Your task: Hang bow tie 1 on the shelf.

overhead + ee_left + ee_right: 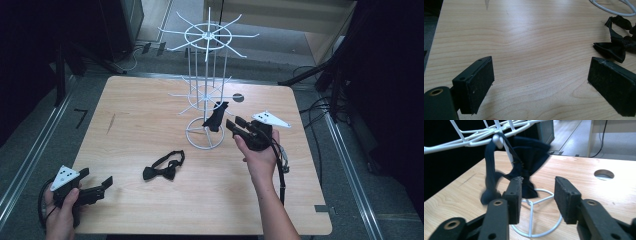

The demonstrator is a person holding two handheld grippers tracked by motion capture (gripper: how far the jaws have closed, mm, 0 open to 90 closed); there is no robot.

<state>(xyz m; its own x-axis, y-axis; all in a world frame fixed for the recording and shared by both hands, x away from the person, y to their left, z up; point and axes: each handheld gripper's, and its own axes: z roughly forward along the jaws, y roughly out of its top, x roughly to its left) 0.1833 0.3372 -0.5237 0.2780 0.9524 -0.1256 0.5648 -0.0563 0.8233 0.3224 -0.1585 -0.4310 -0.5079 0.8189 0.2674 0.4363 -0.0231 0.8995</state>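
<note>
A white wire rack [206,90] stands mid-table. A black bow tie [216,117] hangs by its strap from an arm of the rack's lower tier. My right gripper [234,122] is open just right of it. In the right gripper view the hanging bow tie [529,162] sits just beyond the left pad [515,200], with nothing between the jaws of the right gripper [540,195]. A second black bow tie [164,167] lies flat on the table. My left gripper [97,177] rests open at the front left. In the left gripper view that bow tie [619,42] lies past the right jaw of the left gripper [541,82].
The wooden table [150,125] has a round hole [238,97] behind the rack. The rack's ring base [534,220] lies under my right jaws. Dark stands and cables surround the table on the floor.
</note>
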